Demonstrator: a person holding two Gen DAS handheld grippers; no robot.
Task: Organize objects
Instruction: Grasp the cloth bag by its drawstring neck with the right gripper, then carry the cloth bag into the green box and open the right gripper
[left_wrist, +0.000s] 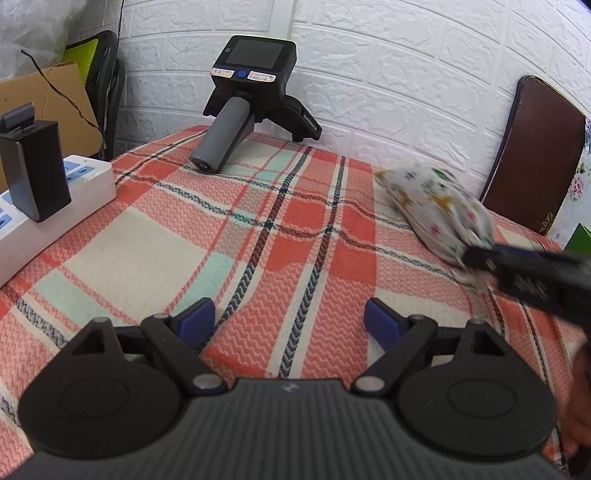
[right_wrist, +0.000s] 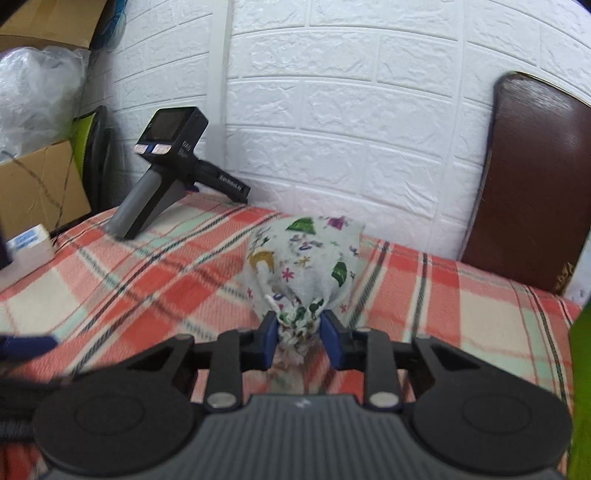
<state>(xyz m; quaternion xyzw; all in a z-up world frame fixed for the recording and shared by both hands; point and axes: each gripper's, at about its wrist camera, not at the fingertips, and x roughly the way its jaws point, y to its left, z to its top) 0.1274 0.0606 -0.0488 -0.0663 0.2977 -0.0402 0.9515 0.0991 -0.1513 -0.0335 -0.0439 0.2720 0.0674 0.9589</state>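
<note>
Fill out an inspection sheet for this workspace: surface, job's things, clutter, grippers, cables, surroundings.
Surface: plaid cloth covers the table.
Job's things: printed fabric pouch lies on the cloth, its gathered neck pinched.
Clutter: handheld device with screen at the back; power strip with black adapter at left.
Grippers: left gripper open, jaws empty; right gripper shut on the pouch's neck.
Cables: thin dark cable across the cardboard.
Surroundings: white brick wall, cardboard box, brown chair back.
</note>
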